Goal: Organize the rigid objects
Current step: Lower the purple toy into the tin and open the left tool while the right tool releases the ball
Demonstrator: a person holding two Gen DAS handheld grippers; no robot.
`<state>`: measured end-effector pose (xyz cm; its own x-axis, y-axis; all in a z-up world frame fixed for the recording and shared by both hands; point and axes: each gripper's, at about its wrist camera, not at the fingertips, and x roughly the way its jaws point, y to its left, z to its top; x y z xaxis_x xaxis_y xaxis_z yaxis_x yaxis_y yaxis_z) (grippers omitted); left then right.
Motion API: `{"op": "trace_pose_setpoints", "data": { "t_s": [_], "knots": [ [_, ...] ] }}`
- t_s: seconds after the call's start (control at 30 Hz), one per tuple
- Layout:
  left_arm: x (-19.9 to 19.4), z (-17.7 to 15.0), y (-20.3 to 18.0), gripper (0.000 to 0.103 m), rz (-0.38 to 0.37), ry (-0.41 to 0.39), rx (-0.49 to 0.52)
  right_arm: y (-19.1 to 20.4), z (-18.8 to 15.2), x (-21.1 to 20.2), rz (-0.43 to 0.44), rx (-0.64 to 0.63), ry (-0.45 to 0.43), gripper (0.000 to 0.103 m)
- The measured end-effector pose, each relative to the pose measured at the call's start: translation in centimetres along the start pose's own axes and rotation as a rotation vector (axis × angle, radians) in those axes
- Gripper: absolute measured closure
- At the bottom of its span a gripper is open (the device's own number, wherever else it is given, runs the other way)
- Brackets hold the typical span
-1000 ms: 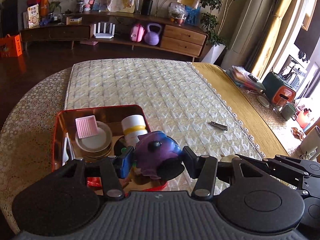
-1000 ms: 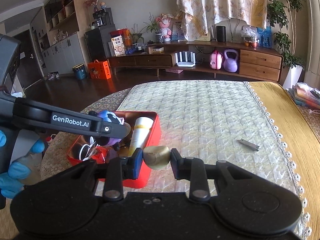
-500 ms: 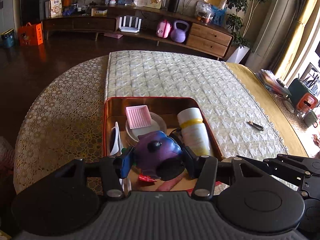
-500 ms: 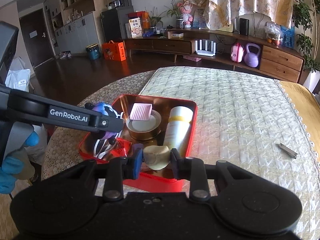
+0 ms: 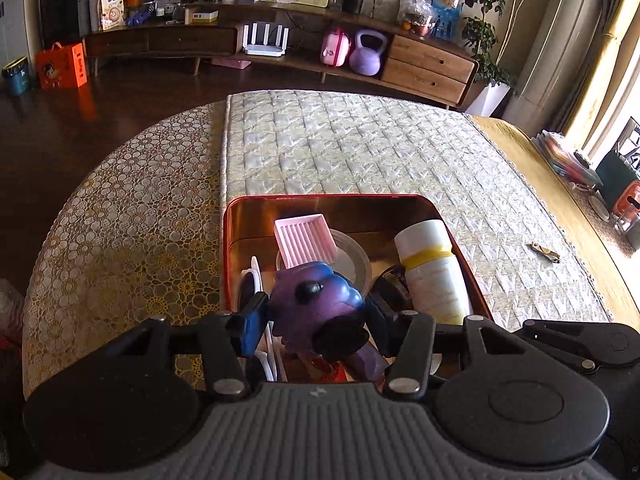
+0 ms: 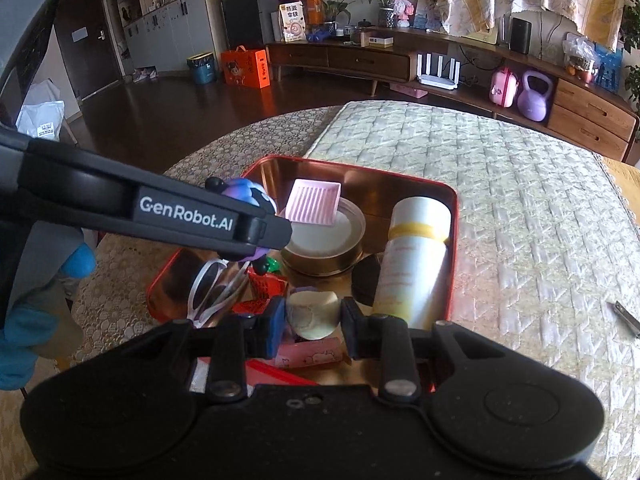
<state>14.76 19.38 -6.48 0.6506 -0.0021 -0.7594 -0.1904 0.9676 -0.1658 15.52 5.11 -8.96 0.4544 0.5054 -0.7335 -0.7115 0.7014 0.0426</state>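
**Both Grippers Loaded, Positioned Over Red Tin**

Since the earlier frames: both grippers carried sideways and downward from beside the red rectangular metal tin (image 5: 440, 210) to above its near end; tin now centred in both wrist views. Grip on both loads unchanged.

Left gripper (image 5: 316, 320): jaws about half open, closed on a purple-and-blue glossy plastic figurine (image 5: 316, 300) with black knobs. Pads pressed against both flanks of the figurine. Figurine held above the left half of the tin, clear of the contents below. Same gripper seen from the side in the right wrist view, gripped by a blue-gloved hand (image 6: 24, 320).

Right gripper (image 6: 313, 322): jaws narrowly open, clamped on a small cream-coloured round object (image 6: 313, 314). Object held over the near end of the tin, above a pink printed packet (image 6: 316, 354).

Tin contents: pink ridged square plastic dish (image 5: 305, 238) resting tilted on a stack of round cream plates (image 6: 324, 240); white cylindrical bottle with yellow band (image 5: 434, 272) lying along the right wall; white-framed glasses (image 6: 208, 292) at the left wall; black rounded item (image 6: 366, 280) beside the bottle; red wrapper pieces (image 6: 266, 284) near the middle.

Outside the tin: small metal nail clipper (image 5: 545, 252) lying on the quilted cream table cover (image 5: 360, 152), well apart to the right.
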Motion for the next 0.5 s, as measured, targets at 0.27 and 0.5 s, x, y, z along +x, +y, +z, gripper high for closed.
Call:
{"op": "trace_pose_setpoints", "data": {
  "t_s": [0.27,0.5],
  "knots": [
    [1.4,-0.4,0.5,0.051,-0.020,0.023,-0.003,-0.3,-0.6,1.2,-0.008,0.003,0.030,0.073],
    [2.5,-1.0,0.3,0.051,-0.028,0.045,0.011,-0.5,-0.7,1.2,-0.011,0.014,0.026,0.071]
  ]
}}
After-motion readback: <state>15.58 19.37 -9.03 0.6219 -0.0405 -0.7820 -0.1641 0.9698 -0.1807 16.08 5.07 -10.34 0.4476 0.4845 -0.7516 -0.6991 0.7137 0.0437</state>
